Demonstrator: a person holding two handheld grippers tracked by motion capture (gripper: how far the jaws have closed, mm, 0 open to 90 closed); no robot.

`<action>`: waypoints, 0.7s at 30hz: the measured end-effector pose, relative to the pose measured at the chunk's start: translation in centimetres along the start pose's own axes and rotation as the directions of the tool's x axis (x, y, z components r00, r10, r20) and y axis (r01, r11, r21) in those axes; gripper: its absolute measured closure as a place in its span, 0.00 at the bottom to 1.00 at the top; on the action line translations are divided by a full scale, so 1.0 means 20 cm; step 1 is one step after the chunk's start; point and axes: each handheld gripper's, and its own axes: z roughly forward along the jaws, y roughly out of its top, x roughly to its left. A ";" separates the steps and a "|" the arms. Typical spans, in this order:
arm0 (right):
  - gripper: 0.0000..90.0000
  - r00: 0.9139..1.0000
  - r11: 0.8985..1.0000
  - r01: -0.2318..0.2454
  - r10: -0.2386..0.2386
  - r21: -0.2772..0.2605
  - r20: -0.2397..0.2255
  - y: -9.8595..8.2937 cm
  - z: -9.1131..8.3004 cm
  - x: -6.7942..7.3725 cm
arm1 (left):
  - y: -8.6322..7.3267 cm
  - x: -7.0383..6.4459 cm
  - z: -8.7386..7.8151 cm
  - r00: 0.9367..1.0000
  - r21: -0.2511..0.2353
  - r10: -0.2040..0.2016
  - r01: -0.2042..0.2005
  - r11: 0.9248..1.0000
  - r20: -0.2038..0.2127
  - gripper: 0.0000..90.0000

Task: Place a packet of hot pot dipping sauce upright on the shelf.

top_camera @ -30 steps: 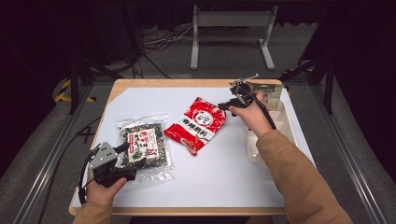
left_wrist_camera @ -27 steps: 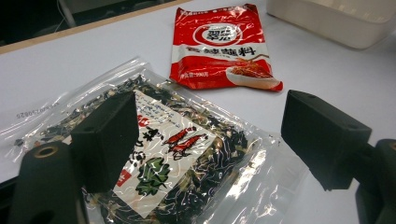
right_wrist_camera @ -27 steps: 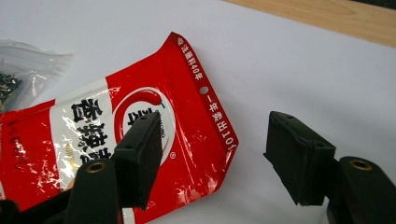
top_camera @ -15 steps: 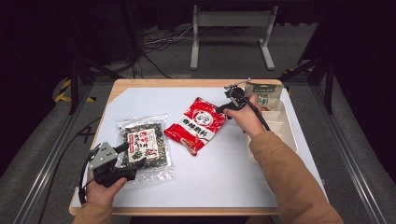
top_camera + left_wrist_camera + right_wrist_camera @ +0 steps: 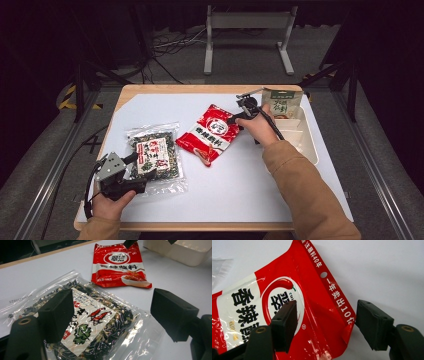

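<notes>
Lying flat near the middle of the white worktop (image 5: 250, 200), the red seasoning packet (image 5: 210, 134) sits with its top corner between the spread jaws of the right gripper (image 5: 239, 116). In the right gripper view the packet (image 5: 287, 305) passes between the two black jaws: one jaw stands over the printed chilli logo, the other just beside the packet's folded corner, and neither presses the film. The right hand (image 5: 260, 127) holds that gripper at the packet's far end, with a tan sleeve (image 5: 305, 190) running back to the near edge.

Left of the red packet, close but apart from it, lies a clear bag of dried seaweed (image 5: 156, 157) with a white and red label. The left gripper (image 5: 134, 161) rests at the bag's near left edge, held by the left hand (image 5: 111, 202). In the left gripper view its jaws stand wide apart above the bag (image 5: 95, 322), gripping nothing, with the red packet (image 5: 117, 265) beyond.

To the right of the red packet stands a white compartment tray (image 5: 302, 140), and a green pouch (image 5: 281, 102) rests upright at the tray's far end.
</notes>
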 end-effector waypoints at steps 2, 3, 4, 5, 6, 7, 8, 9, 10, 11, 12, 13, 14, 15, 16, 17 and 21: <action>0.38 1.000 1.000 -0.013 0.013 0.007 -0.011 0.00 0.01 0.00 | 0.00 0.00 0.00 1.000 -0.002 0.001 -0.001 1.000 0.000 0.22; 0.38 1.000 1.000 -0.016 0.017 0.011 -0.015 0.00 0.01 0.00 | 0.00 0.00 0.00 1.000 -0.002 -0.003 0.003 1.000 0.001 0.22; 0.38 1.000 1.000 -0.021 0.021 0.013 -0.021 0.00 0.02 0.00 | 0.00 0.00 0.00 1.000 -0.002 -0.003 0.003 1.000 0.000 0.22; 0.38 0.999 0.999 -0.025 0.026 0.021 -0.025 0.00 0.02 0.00 | 0.00 0.00 0.00 1.000 -0.002 -0.002 0.002 1.000 0.001 0.22; 0.37 0.999 0.999 -0.023 0.024 0.029 -0.032 -0.01 0.03 0.00 | 0.00 0.00 0.00 1.000 0.001 0.000 0.000 1.000 0.001 0.22; 0.37 0.999 0.999 -0.023 0.024 0.029 -0.032 -0.01 0.03 0.00 | 0.00 0.00 0.00 1.000 0.001 0.000 0.000 1.000 0.001 0.22; 0.37 0.999 0.999 -0.025 0.026 0.033 -0.031 -0.01 0.03 0.01 | 0.00 0.00 0.00 1.000 0.001 0.000 0.000 1.000 0.001 0.22; 0.36 0.999 0.999 -0.021 0.023 0.036 -0.032 -0.01 0.04 0.01 | 0.00 0.00 0.00 1.000 0.001 0.000 0.000 1.000 0.001 0.22; 0.36 0.999 0.999 -0.019 0.020 0.036 -0.032 -0.01 0.05 0.01 | 0.00 0.00 0.00 1.000 0.000 0.002 -0.002 1.000 0.000 0.22; 0.36 0.999 0.999 -0.013 0.014 0.043 -0.030 -0.01 0.05 0.01 | 0.00 0.00 0.00 1.000 -0.001 0.001 -0.001 1.000 0.000 0.22; 0.36 0.999 0.999 -0.018 0.019 0.041 -0.029 -0.01 0.05 0.01 | 0.00 0.00 0.00 1.000 -0.002 -0.001 0.001 1.000 -0.001 0.22; 0.36 0.999 0.999 -0.017 0.018 0.042 -0.030 -0.01 0.05 0.01 | 0.00 0.00 0.00 1.000 -0.002 -0.003 0.003 1.000 -0.001 0.22; 0.36 0.999 0.999 -0.025 0.026 0.043 -0.037 -0.01 0.05 0.01 | 0.00 0.00 0.00 1.000 -0.002 -0.004 0.004 1.000 0.000 0.22; 0.36 0.999 0.999 -0.029 0.031 0.043 -0.041 -0.01 0.05 0.00 | 0.00 0.00 0.00 1.000 -0.002 -0.004 0.004 1.000 0.001 0.22; 0.37 0.999 0.998 -0.032 0.034 0.045 -0.042 -0.01 0.05 0.00 | 0.00 0.00 0.00 1.000 -0.001 -0.003 0.003 1.000 0.001 0.22; 0.38 0.998 0.998 -0.029 0.032 0.046 -0.045 -0.01 0.05 0.00 | 0.00 0.00 0.00 1.000 -0.002 -0.003 0.003 1.000 0.001 0.22; 0.43 0.997 0.999 -0.021 0.024 0.034 -0.078 -0.01 0.02 0.01 | 0.00 0.00 0.00 1.000 -0.002 -0.003 0.003 1.000 0.000 0.22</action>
